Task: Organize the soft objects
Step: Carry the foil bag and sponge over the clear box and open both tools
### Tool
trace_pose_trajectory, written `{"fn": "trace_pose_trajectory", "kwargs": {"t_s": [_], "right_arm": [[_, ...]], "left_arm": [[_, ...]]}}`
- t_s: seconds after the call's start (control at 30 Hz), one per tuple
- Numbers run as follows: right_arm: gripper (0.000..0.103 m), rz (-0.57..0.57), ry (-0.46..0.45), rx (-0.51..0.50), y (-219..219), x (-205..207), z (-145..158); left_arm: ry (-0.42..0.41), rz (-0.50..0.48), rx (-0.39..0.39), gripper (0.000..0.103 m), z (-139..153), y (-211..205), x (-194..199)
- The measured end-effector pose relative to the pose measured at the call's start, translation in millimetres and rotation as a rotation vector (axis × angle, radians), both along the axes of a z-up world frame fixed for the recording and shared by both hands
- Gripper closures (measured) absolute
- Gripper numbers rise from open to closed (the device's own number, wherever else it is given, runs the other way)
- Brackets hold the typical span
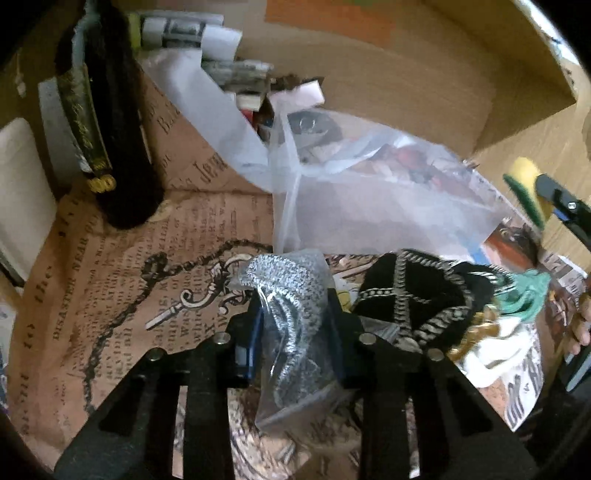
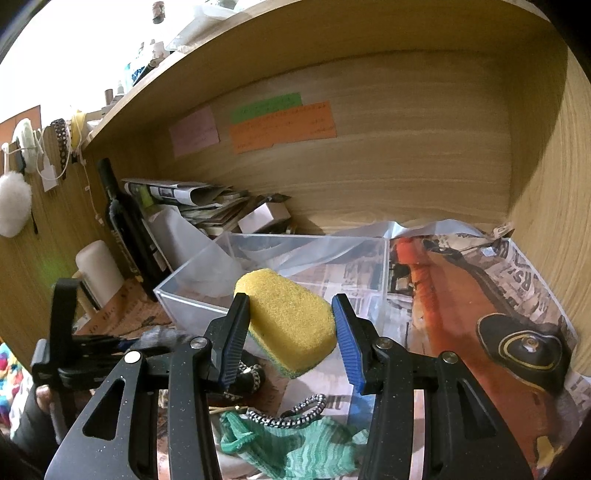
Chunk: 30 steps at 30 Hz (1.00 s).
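- The left tool point(image 1: 293, 332) grips a clear packet of silver-grey knitted fabric point(image 1: 291, 314), its blue-padded fingers point(image 1: 255, 347) pressed against both sides of the packet, held above a newsprint-patterned liner point(image 1: 122, 288) that covers the floor of a wooden shelf point(image 2: 406, 155)
- The right tool point(image 2: 291, 334) clamps a yellow sponge point(image 2: 288, 321) with a green scouring layer on its underside; the sponge sits tilted between the two fingers, in front of a clear plastic bin point(image 2: 192, 295)
- Just right of the left tool lies a black velvet cap point(image 1: 417, 295) trimmed with silver braid, and beyond it a bit of green knitted cloth point(image 1: 532, 291)
- In the right wrist view the same green knitted cloth point(image 2: 295, 446) lies crumpled under the tool, with a black-and-white braided cord point(image 2: 291, 410) resting on it
- A dark wine bottle point(image 1: 110, 122) stands at the rear left of the shelf, with rolled newspapers point(image 1: 188, 31) stacked behind it against the back wall
- A clear plastic bag point(image 1: 369, 192) spreads across the middle of the shelf, behind the packet and the cap
- Pink, green and orange paper notes point(image 2: 280, 125) are stuck to the back panel of the shelf
- A white cylindrical container point(image 2: 99, 273) stands to the left of the bottle
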State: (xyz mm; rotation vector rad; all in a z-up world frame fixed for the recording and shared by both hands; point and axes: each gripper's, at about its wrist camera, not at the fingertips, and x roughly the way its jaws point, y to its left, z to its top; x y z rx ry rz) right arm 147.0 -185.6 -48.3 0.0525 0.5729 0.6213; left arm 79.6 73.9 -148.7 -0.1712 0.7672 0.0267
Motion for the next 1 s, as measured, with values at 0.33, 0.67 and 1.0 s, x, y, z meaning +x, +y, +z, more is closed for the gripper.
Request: {"fn": "trace_pose_trajectory", "kwargs": {"t_s": [0.33,0.67,1.0], "right_arm": [[0.060,-0.024,-0.039,-0.001,-6.3,6.6,11.4],[0.060,-0.016,-0.070,-0.047,4.9,33.0,25.1],[0.059,0.039,0.013,-0.145,34.3,78.1,9.1]], "left_arm": [[-0.200,0.002,0.047,0.074,68.9,-8.2,-20.0],[-0.271,-0.038,0.094,0.074,105.4,-26.5,36.8],[-0.105,-0.103,0.084,0.074,82.3,-39.4,120.3]]}}
